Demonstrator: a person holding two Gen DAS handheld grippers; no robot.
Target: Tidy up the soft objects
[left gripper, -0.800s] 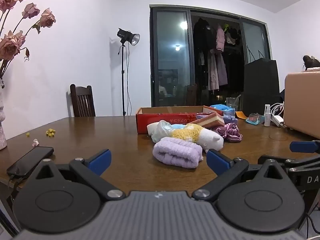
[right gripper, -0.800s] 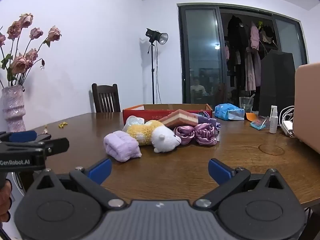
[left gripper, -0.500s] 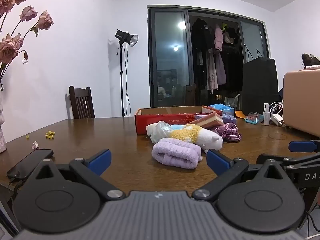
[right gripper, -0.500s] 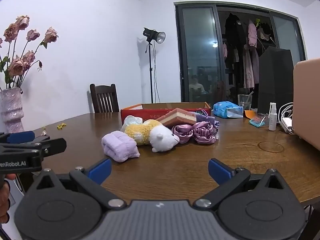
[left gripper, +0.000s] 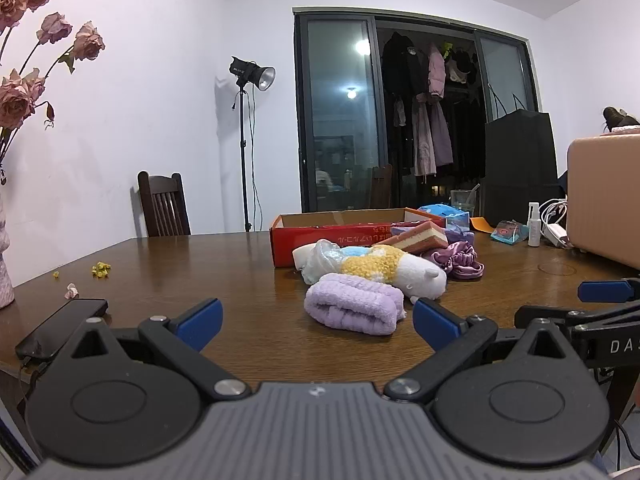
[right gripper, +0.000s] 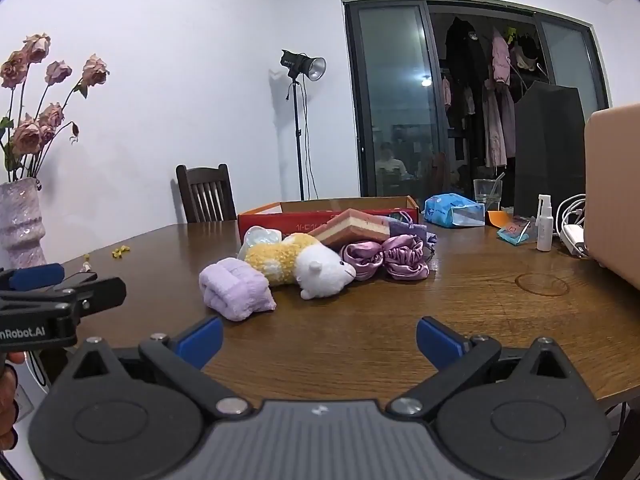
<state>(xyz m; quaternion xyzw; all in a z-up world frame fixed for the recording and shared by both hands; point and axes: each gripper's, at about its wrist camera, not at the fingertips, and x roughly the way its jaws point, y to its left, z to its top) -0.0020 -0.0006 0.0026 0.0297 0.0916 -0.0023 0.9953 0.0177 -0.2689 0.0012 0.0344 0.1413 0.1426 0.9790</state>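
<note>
A pile of soft things lies mid-table in front of a red cardboard box (left gripper: 340, 232) (right gripper: 304, 216). Nearest is a rolled lilac towel (left gripper: 354, 308) (right gripper: 236, 290). Behind it lies a yellow and white plush animal (left gripper: 384, 268) (right gripper: 304, 264), then purple satin scrunchies (left gripper: 460, 260) (right gripper: 384, 260) and a pink layered sponge block (left gripper: 416, 238) (right gripper: 354, 226). My left gripper (left gripper: 316, 318) is open, short of the towel. My right gripper (right gripper: 320, 338) is open too, with bare table between its fingers. Each gripper shows at the other view's edge.
A black phone (left gripper: 60, 332) lies near the table's left edge, beside a vase of dried roses (right gripper: 22, 224). At the right stand a tan case (left gripper: 600, 200), a spray bottle (right gripper: 545, 224), chargers, a blue tissue pack (right gripper: 452, 210) and a glass. A chair (right gripper: 206, 194) stands behind the table.
Both views have shifted only slightly; the pile sits a little lower and nearer in the frames. Both grippers stay open and nothing on the table has moved.
</note>
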